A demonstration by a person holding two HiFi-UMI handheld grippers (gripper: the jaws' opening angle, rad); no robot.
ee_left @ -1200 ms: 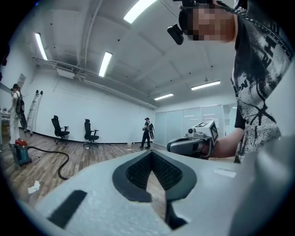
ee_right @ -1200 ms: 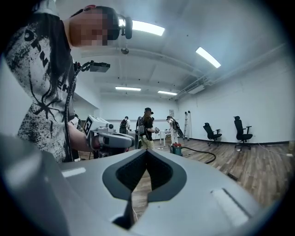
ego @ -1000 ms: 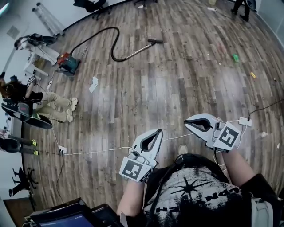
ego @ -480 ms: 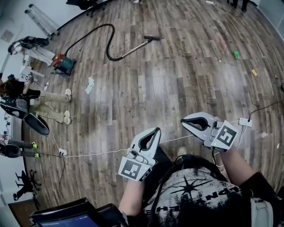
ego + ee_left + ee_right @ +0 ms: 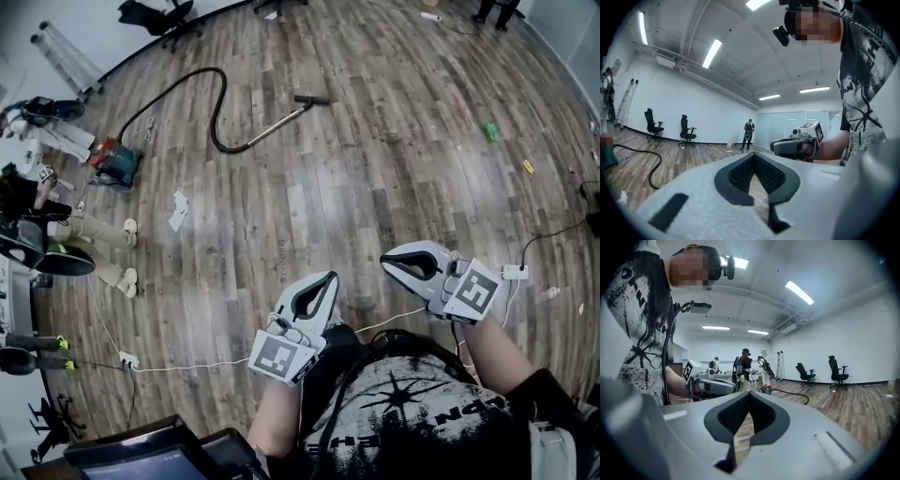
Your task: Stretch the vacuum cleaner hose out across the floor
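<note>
Overview of a person standing on a grey-brown wood-plank floor (image 5: 375,169), well apart from the red-and-teal vacuum cleaner canister (image 5: 117,161), which served as the reference point.

**Hose.** The black corrugated hose (image 5: 214,122) left the canister on its far side and swung round in one deep loop. It then joined the slim metal wand (image 5: 274,125). The wand ended in a dark floor nozzle (image 5: 311,98), the part lying farthest to the right of the canister. All three lay flat on the boards, and the hose was curved rather than straight. The left gripper view showed the same loop low at its left edge (image 5: 658,166). The right gripper view showed it running out from the canister (image 5: 797,392).

**Grippers.** The white left gripper (image 5: 330,277) and the white right gripper (image 5: 384,262) were held roughly level before the person's chest. Both were far from the canister and clear of the hose. Each gripper view showed the jaws fully closed, tip against tip (image 5: 752,154) (image 5: 749,392), with nothing between them. Only floor showed through the dark-lined pocket behind the tips.

**Surroundings.**
- A seated person in beige trousers (image 5: 89,230) was just beside the canister, on its near side.
- A white paper scrap (image 5: 176,211) lay between the canister and the grippers.
- A thin white cable (image 5: 187,364) crossed the boards still nearer the standing person.
- Black office chairs (image 5: 155,14) stood beyond the canister.
</note>
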